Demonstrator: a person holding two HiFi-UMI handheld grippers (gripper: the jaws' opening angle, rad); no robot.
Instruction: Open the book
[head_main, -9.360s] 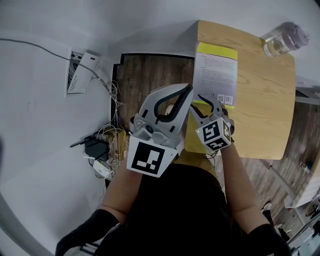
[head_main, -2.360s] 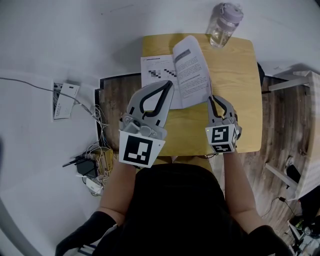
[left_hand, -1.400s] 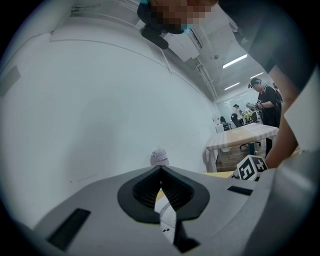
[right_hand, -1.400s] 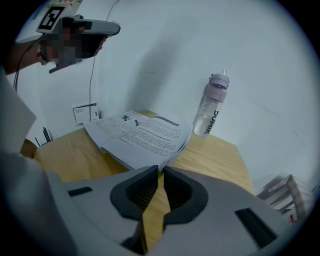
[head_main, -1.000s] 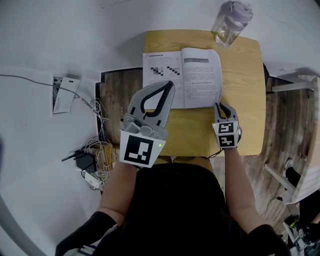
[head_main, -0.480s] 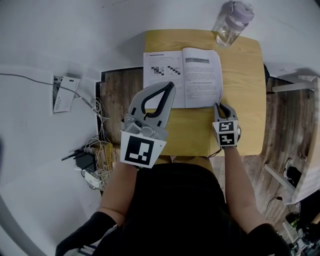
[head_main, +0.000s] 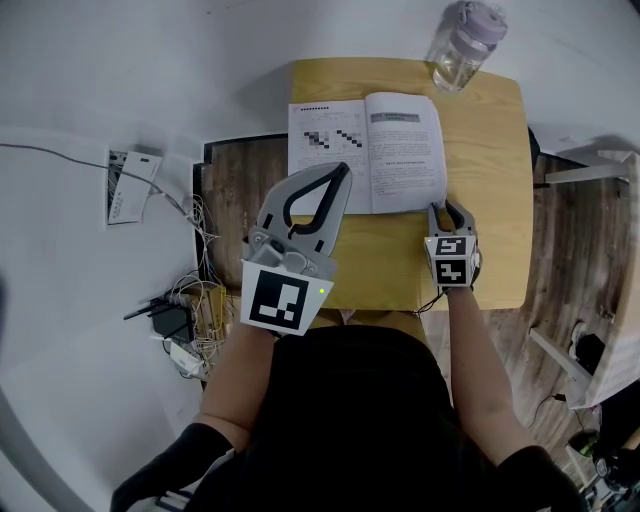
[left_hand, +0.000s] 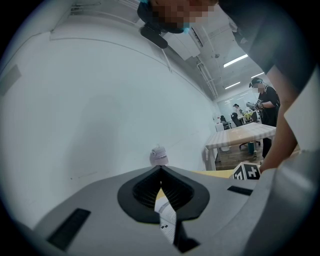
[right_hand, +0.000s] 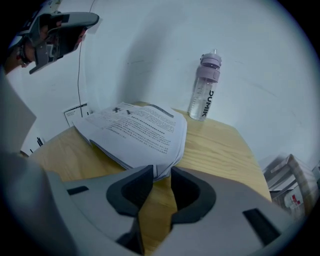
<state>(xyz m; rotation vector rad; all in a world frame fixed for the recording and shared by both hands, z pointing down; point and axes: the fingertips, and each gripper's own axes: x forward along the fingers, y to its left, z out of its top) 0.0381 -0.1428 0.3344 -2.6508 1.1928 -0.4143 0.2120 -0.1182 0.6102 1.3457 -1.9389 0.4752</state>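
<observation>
As the right claw (head_main: 447, 210) rests low on the bench (head_main: 490, 200), its jaws have just been opening. They stand apart now, gripping nothing, with the near corner of the book (head_main: 366, 152) poking right at the gap between the tips. The claw is smooth grey plastic, with black ribbed pads curved like a teardrop.

The left claw (head_main: 343, 170) is held up above the near left page. Its tips are pinched together and it is empty.

The book lies open and flat just beyond the right claw: thin white pages, slightly bowed, dense black print too small to read, a blocky chequered figure on the left page. Its spine runs straight away from the claws, the spread stretches sideways across the bench, and the page tops point to the far edge.

The bench is pale wood grain with rounded corners. Beyond the book, ahead of the right claw, stands a clear bottle (right_hand: 204, 90) with a lilac lid, "DUMIK" in dark capitals up its side.
</observation>
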